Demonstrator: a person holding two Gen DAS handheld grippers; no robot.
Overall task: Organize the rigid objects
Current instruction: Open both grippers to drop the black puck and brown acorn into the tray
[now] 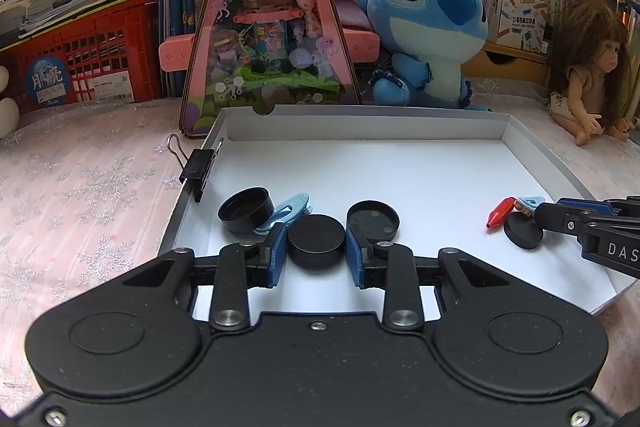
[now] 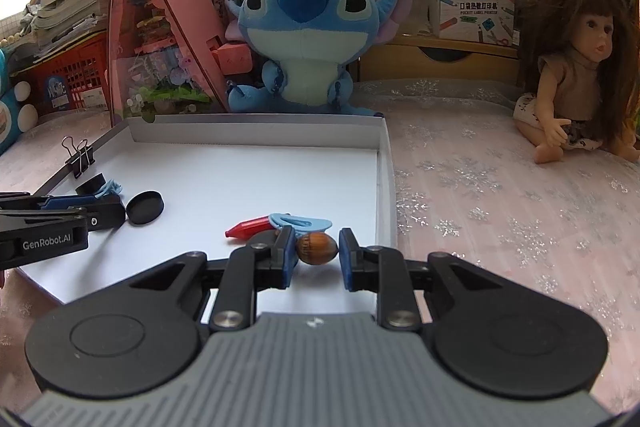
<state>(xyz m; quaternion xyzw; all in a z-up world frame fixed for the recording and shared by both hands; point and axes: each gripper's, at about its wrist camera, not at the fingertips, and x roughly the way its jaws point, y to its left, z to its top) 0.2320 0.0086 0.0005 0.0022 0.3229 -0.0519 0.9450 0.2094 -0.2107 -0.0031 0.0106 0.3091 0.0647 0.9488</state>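
Observation:
A white shallow box (image 1: 400, 167) lies on the pink cloth and holds small items. My left gripper (image 1: 316, 232) is shut on a black round disc (image 1: 316, 245) near the box's front left. Behind it lie an open black cap (image 1: 245, 213), a light-blue clip (image 1: 286, 209) and an upturned black lid (image 1: 373, 221). My right gripper (image 2: 317, 240) is shut on a brown acorn-shaped nut (image 2: 317, 249) at the box's front right corner. Next to it are a red pointed piece (image 2: 250, 227), another light-blue clip (image 2: 300, 221) and a black disc (image 1: 524, 233).
A black binder clip (image 1: 198, 167) is clamped on the box's left wall. A blue plush toy (image 2: 304, 27) and a pink triangular toy house (image 1: 268, 27) stand just behind the box. A doll (image 2: 576, 79) sits at the right. Books and red crates line the back.

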